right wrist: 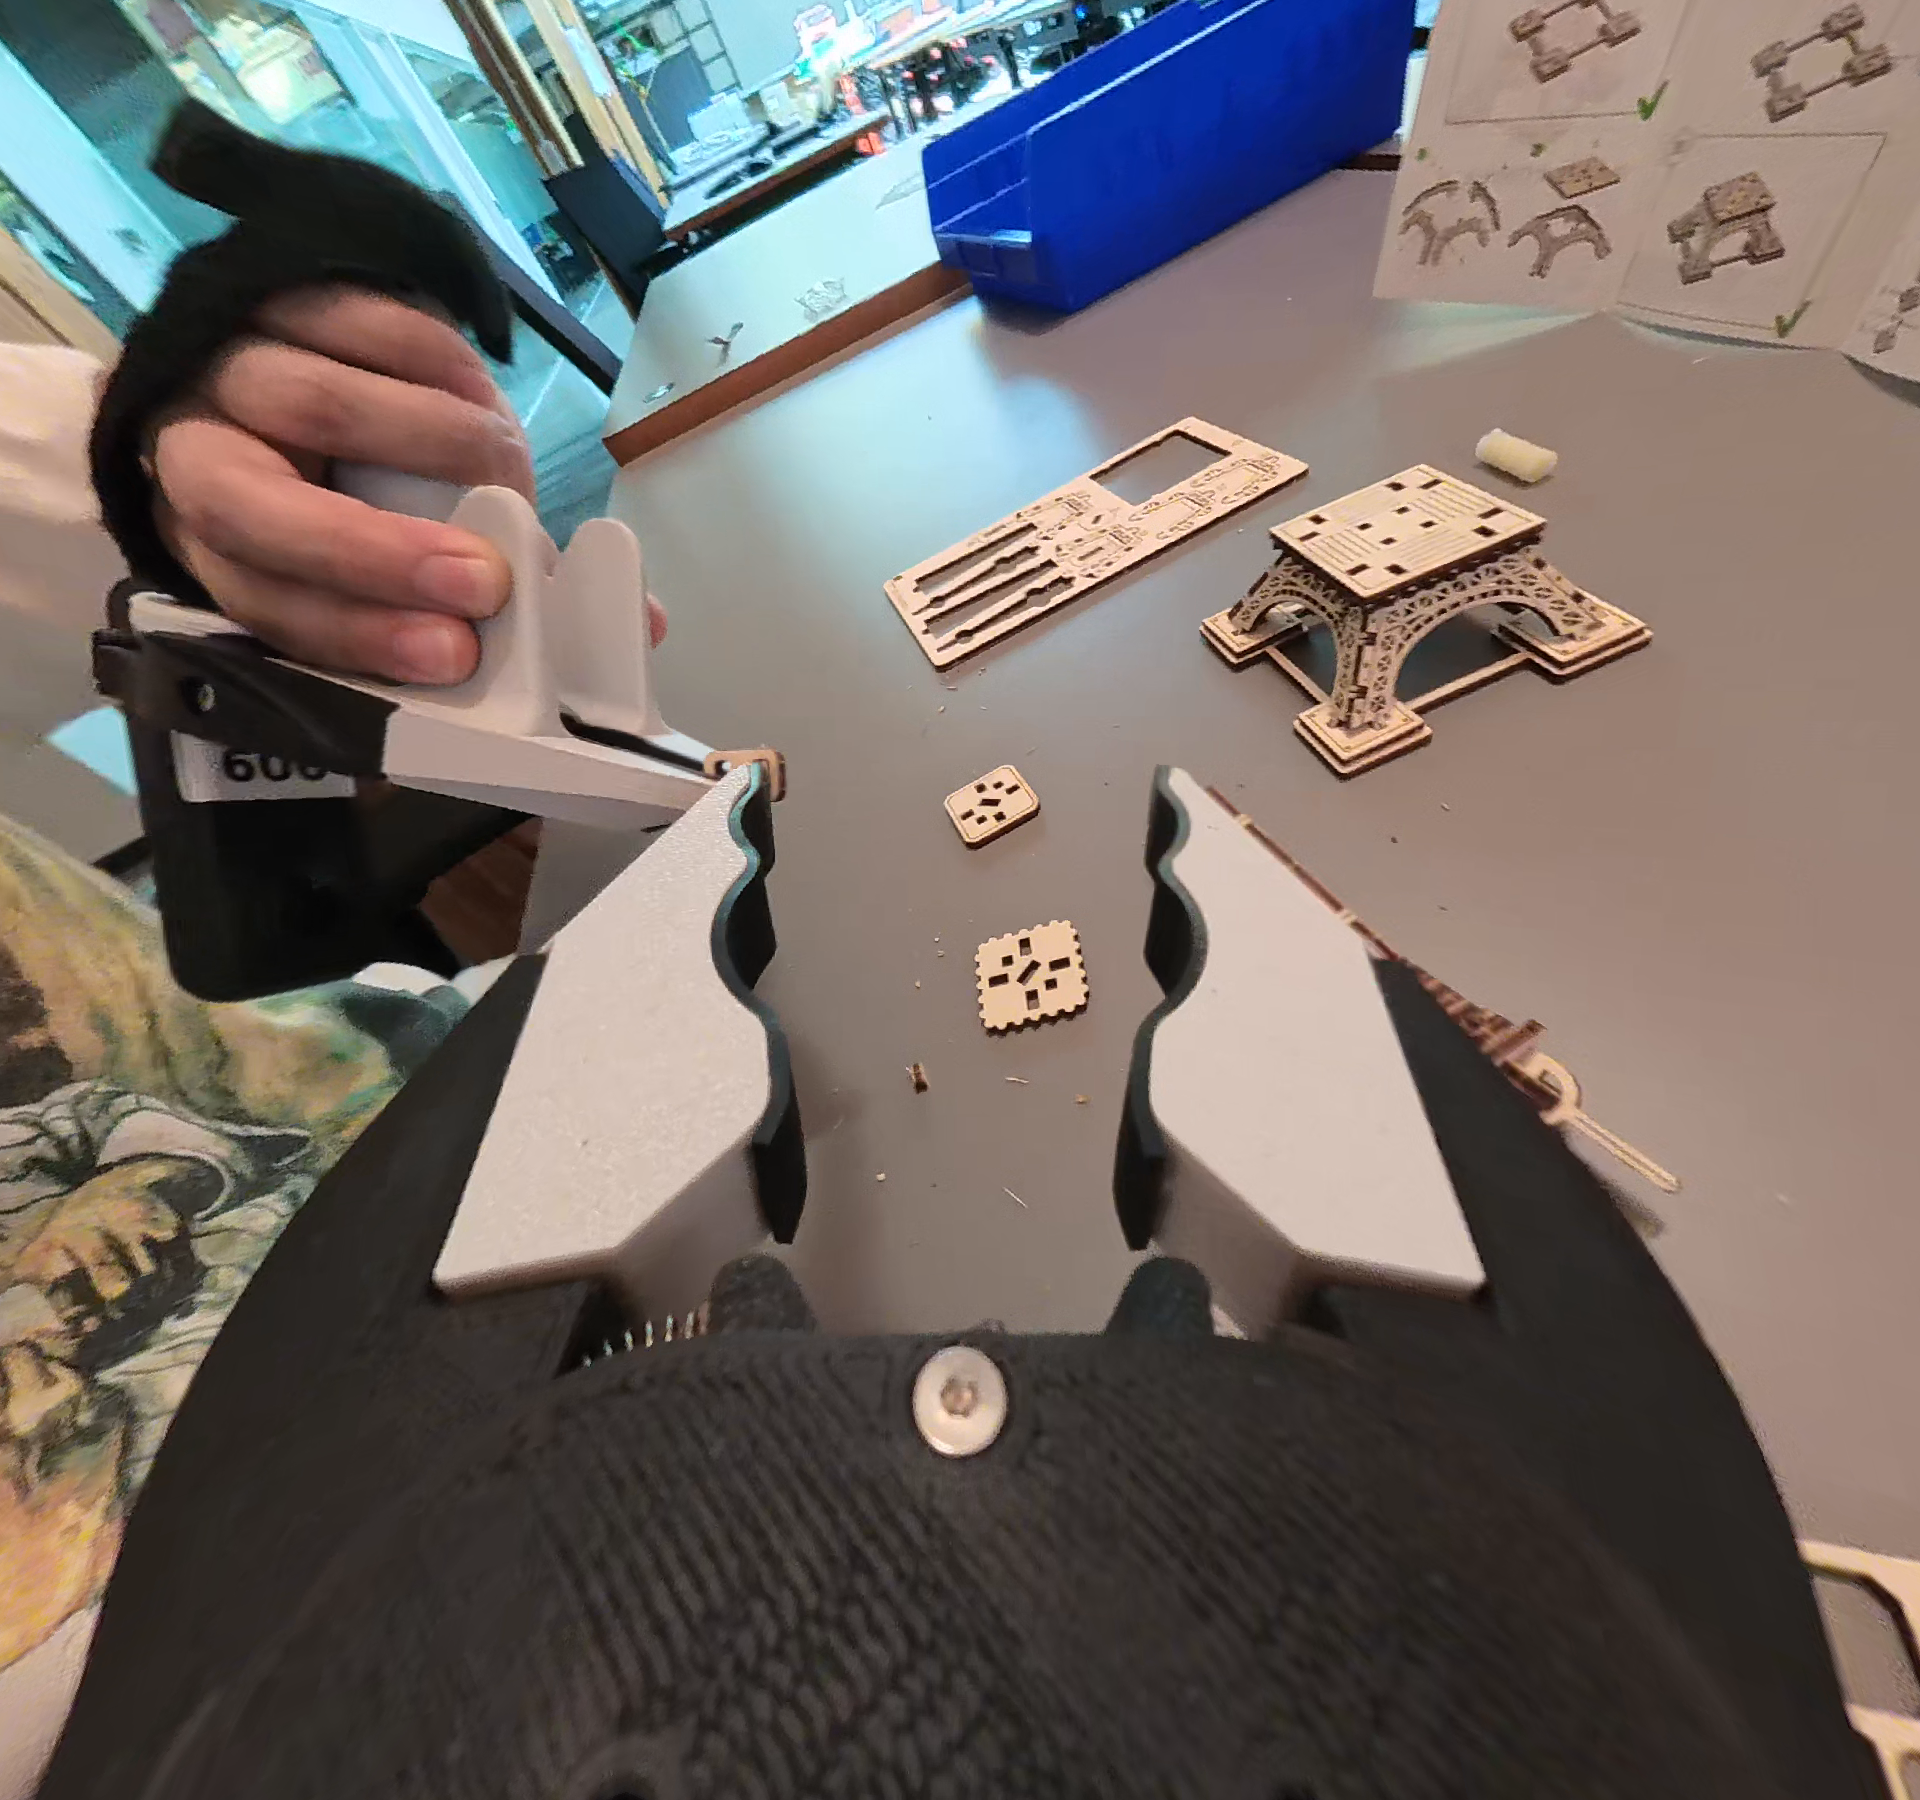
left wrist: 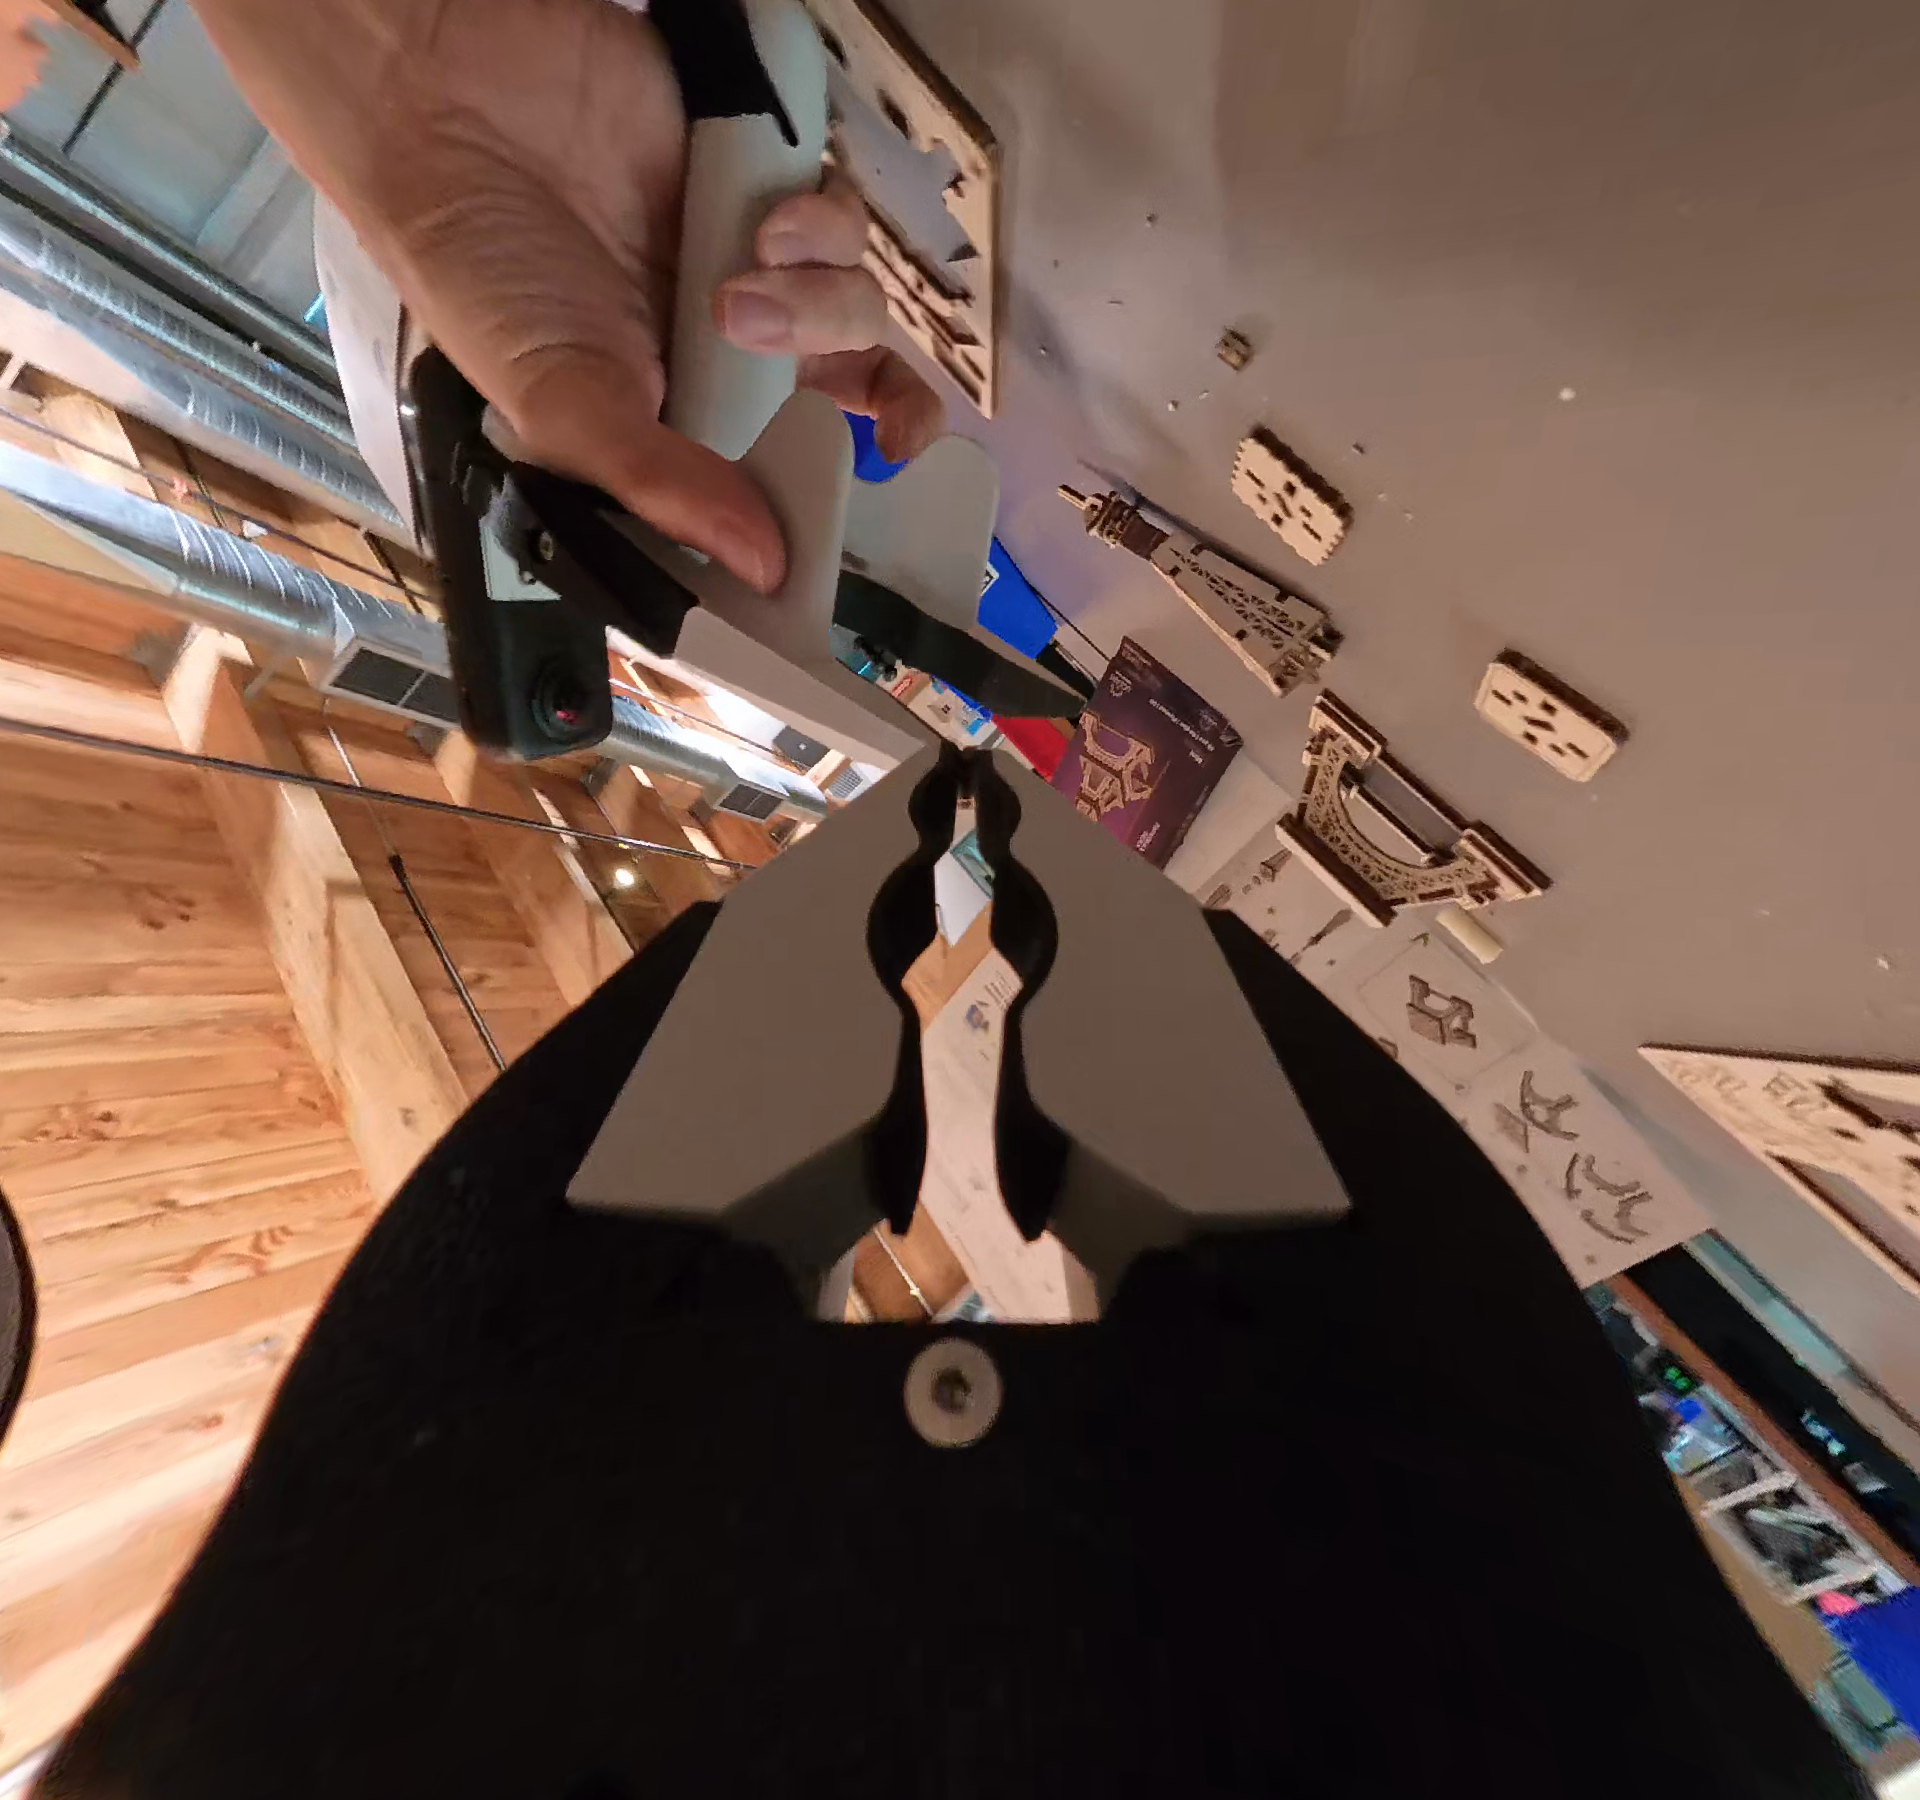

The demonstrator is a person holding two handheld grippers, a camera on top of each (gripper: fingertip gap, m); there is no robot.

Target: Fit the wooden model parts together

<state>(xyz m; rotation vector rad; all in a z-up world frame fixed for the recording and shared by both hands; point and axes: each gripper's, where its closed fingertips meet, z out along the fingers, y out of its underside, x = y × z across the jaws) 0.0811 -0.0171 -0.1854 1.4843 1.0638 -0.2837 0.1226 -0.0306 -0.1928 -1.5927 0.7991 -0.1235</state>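
My left gripper (left wrist: pixel 963 774) is shut on a small wooden piece, which shows at its tips in the right wrist view (right wrist: pixel 743 766). It is held in the air, touching the left fingertip of my right gripper (right wrist: pixel 961 794). My right gripper is open and empty above the grey table (right wrist: pixel 1351 919). Below it lie two small slotted wooden plates (right wrist: pixel 992 803) (right wrist: pixel 1031 983). The arched wooden tower base (right wrist: pixel 1423 607) stands to the right. The slim upper tower section (left wrist: pixel 1216 597) lies on its side, partly hidden behind my right finger in the right wrist view (right wrist: pixel 1455 1012).
A punched-out wooden part sheet (right wrist: pixel 1091 545) lies past the plates. A blue bin (right wrist: pixel 1174 140) and an instruction sheet (right wrist: pixel 1662 88) are at the far side. A small white cylinder (right wrist: pixel 1515 455) lies near the base. A purple box (left wrist: pixel 1143 753) and more wooden sheets (left wrist: pixel 925 223) (left wrist: pixel 1808 1127) sit on the table. The small white cylinder (right wrist: pixel 1515 455) lies some 20 cm from my right tips, 25 cm from my left tips.
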